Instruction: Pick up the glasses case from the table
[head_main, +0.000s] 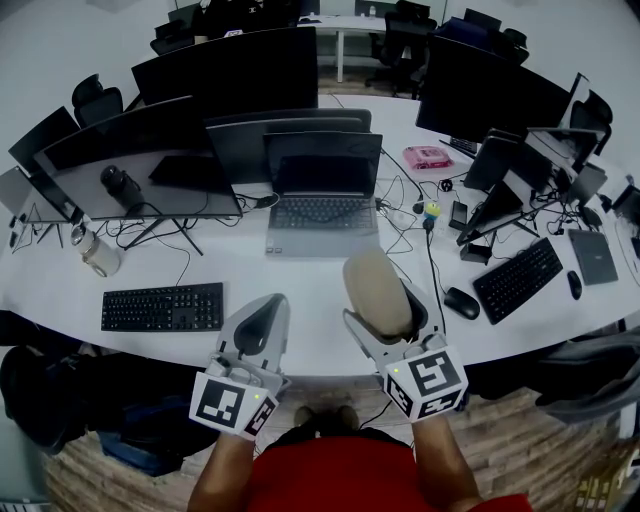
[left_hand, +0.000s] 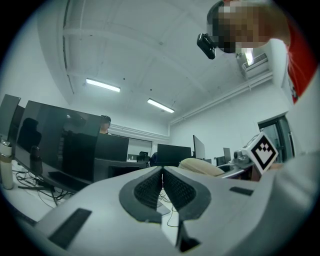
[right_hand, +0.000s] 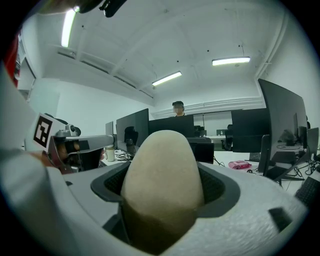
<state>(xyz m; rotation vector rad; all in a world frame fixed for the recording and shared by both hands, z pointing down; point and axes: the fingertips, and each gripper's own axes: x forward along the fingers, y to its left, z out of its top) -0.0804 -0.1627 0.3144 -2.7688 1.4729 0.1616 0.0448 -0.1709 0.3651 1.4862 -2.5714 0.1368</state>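
Note:
The glasses case (head_main: 377, 291) is a beige, rounded oblong. My right gripper (head_main: 385, 300) is shut on it and holds it up above the white table's front edge (head_main: 320, 365). In the right gripper view the case (right_hand: 162, 187) fills the gap between the jaws and sticks out forward. To its left, my left gripper (head_main: 262, 318) is shut with nothing in it; its dark pads (left_hand: 150, 190) meet in the left gripper view, where the case (left_hand: 200, 166) shows off to the right.
On the table stand a laptop (head_main: 322, 205), a black keyboard (head_main: 162, 306) at the left, a mouse (head_main: 461, 302) and second keyboard (head_main: 518, 278) at the right, several monitors (head_main: 230, 70), cables and a pink box (head_main: 428, 157). A person stands behind the far monitors (right_hand: 178, 106).

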